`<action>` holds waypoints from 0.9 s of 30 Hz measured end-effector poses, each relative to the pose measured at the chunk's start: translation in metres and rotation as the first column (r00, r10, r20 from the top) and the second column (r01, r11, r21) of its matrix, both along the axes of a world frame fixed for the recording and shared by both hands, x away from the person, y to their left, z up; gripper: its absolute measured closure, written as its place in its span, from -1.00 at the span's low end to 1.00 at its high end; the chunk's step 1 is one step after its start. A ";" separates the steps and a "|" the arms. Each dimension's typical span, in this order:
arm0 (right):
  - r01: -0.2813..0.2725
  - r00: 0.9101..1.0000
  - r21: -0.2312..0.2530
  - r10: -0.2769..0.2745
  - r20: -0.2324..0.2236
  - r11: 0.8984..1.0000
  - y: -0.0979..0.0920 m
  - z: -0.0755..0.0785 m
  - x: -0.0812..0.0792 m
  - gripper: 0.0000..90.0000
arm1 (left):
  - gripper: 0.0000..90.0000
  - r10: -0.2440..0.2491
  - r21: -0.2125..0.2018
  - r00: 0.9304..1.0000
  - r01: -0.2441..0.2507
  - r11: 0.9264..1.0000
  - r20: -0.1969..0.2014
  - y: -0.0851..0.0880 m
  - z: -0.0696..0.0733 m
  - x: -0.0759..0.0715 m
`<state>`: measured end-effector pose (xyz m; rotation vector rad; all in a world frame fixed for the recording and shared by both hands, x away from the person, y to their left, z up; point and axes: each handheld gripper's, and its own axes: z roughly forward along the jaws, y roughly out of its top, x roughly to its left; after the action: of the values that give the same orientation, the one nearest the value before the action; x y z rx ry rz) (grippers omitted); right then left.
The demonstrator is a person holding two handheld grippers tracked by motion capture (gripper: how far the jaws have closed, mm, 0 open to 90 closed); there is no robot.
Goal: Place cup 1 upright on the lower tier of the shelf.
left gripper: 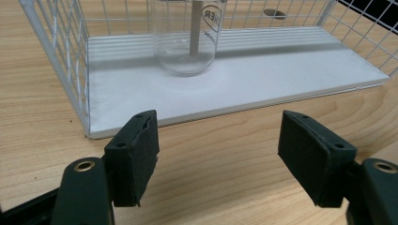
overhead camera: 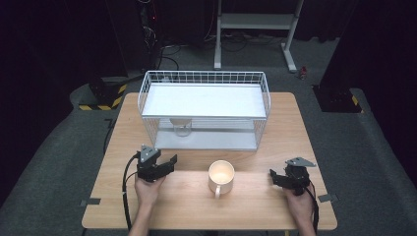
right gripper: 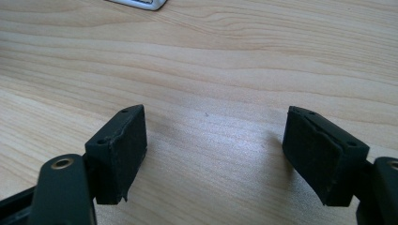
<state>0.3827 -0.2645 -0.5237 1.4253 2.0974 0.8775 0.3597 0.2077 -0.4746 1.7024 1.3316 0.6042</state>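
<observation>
A white mug (overhead camera: 221, 177) stands upright on the wooden table (overhead camera: 255, 206), handle toward the person. A white wire shelf rack (overhead camera: 205, 109) sits at the table's back half, and a clear glass (overhead camera: 182, 127) (left gripper: 187, 37) stands on its lower board. My left gripper (overhead camera: 166, 164) (left gripper: 218, 154) rests left of the mug, open, pointing at the rack with nothing between its jaws. My right gripper (overhead camera: 276, 178) (right gripper: 216, 157) rests right of the mug, open over bare wood.
The rack's lower white board (left gripper: 263, 79) lies just ahead of the left gripper, with wire walls (left gripper: 61, 51) at its side. Beyond the table stand a white metal stand (overhead camera: 255, 29) and dark equipment on the grey floor.
</observation>
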 end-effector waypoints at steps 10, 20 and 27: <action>0.000 1.000 0.000 0.000 0.000 1.000 0.000 0.000 0.000 -0.50 | -0.34 0.000 0.009 1.000 0.000 1.000 -0.001 0.001 -0.003 -0.008; 0.000 1.000 0.000 0.000 0.000 1.000 0.000 0.000 0.000 -0.50 | -0.34 0.002 0.013 1.000 -0.002 1.000 -0.010 0.001 -0.010 -0.018; 0.000 1.000 0.000 0.000 0.000 1.000 0.000 0.000 0.000 -0.50 | -0.35 0.006 0.016 1.000 -0.006 1.000 -0.017 0.000 -0.014 -0.022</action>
<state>0.3827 -0.2646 -0.5237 1.4251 2.0974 0.8777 0.3379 0.2080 -0.4886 1.7208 1.3475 0.6069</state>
